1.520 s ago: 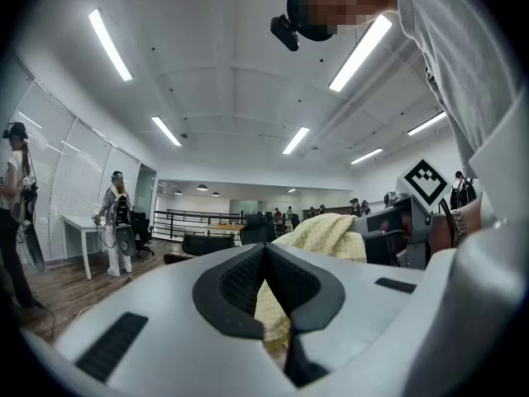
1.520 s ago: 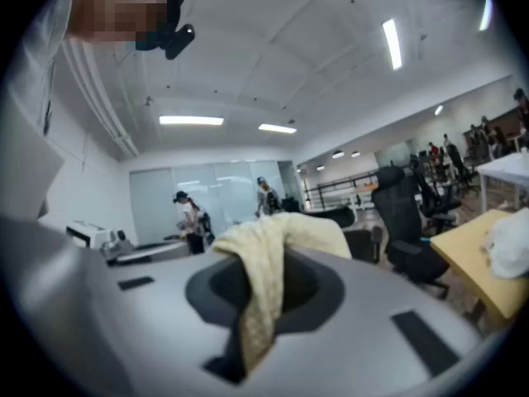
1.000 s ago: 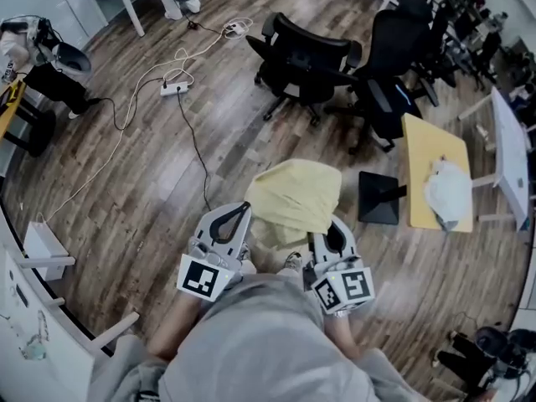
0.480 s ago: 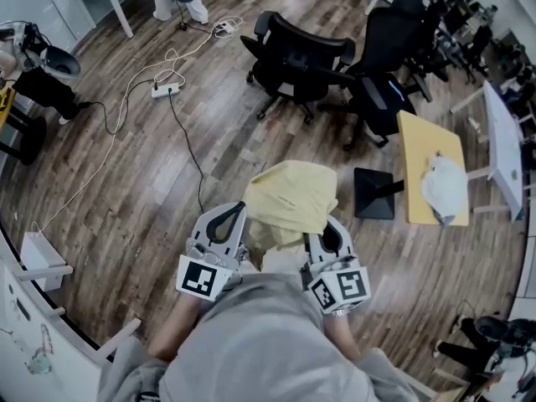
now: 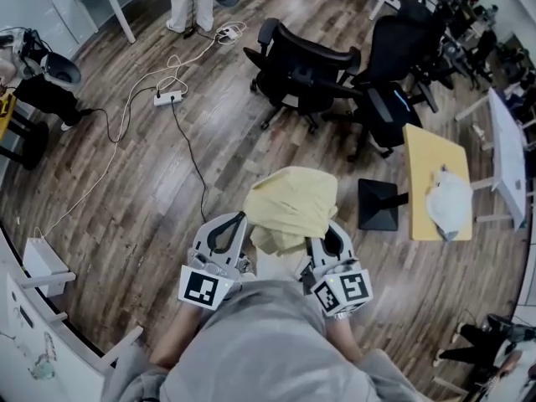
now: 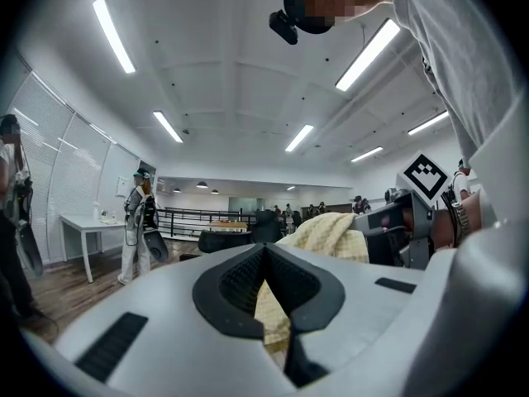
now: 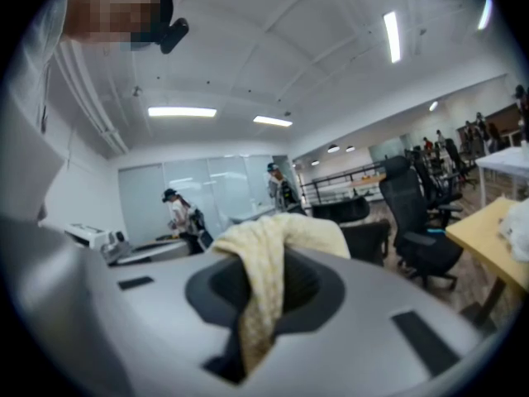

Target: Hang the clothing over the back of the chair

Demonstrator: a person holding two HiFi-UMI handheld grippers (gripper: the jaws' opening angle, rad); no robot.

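Yellow clothing (image 5: 291, 208) is hanging bunched, left gripper (image 5: 238, 222) and right gripper (image 5: 323, 234) each clamping an edge; thin pinches are risking slipping before the chair (image 5: 308, 60).

Bare wood floor (image 5: 251, 153) is recorded between the yellow cloth (image 5: 291, 206) and the black chair (image 5: 306, 65); no obstruction is seen there. At left, a corded power strip (image 5: 169, 99) lies on the floor. At right, passage is narrowed by a black floor plate (image 5: 378, 205) and a yellow table (image 5: 435, 182). A 2nd chair (image 5: 394, 74) stands just beside the 1st.
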